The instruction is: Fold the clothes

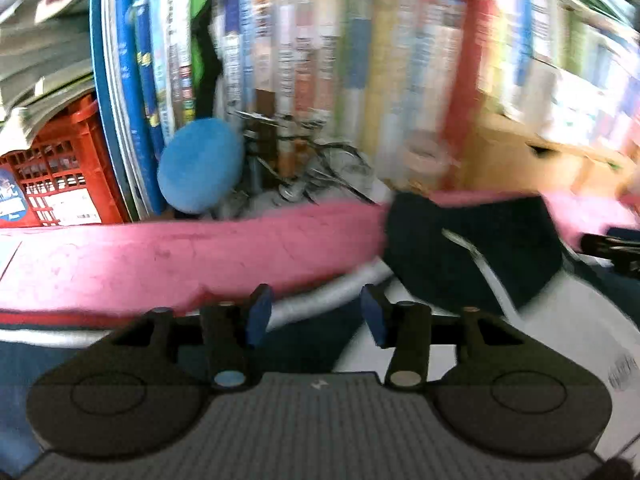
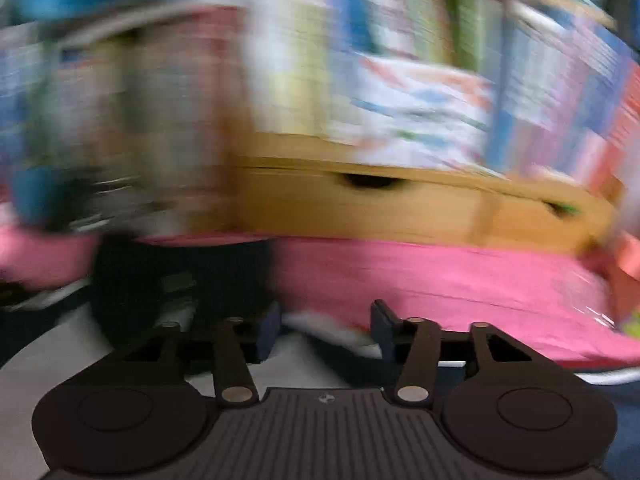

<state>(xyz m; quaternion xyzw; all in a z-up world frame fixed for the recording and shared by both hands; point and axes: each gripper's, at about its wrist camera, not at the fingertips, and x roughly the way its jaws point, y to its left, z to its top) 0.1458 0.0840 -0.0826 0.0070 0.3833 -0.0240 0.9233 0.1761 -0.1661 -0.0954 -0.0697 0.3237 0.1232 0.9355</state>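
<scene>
A white, navy and grey garment lies on a pink surface, with a black cloth part lying over its far side. My left gripper hovers low over the garment's navy area and a grey band. It is open, its blue pads apart and holding nothing. The right wrist view is heavily blurred. There my right gripper is open above the white cloth, with the black cloth just ahead to its left. A dark object at the left wrist view's right edge may be the other gripper.
Behind the pink surface stands a shelf packed with upright books. A blue plush ball, tangled wire items and a red crate sit along it. A wooden drawer unit stands at the back right.
</scene>
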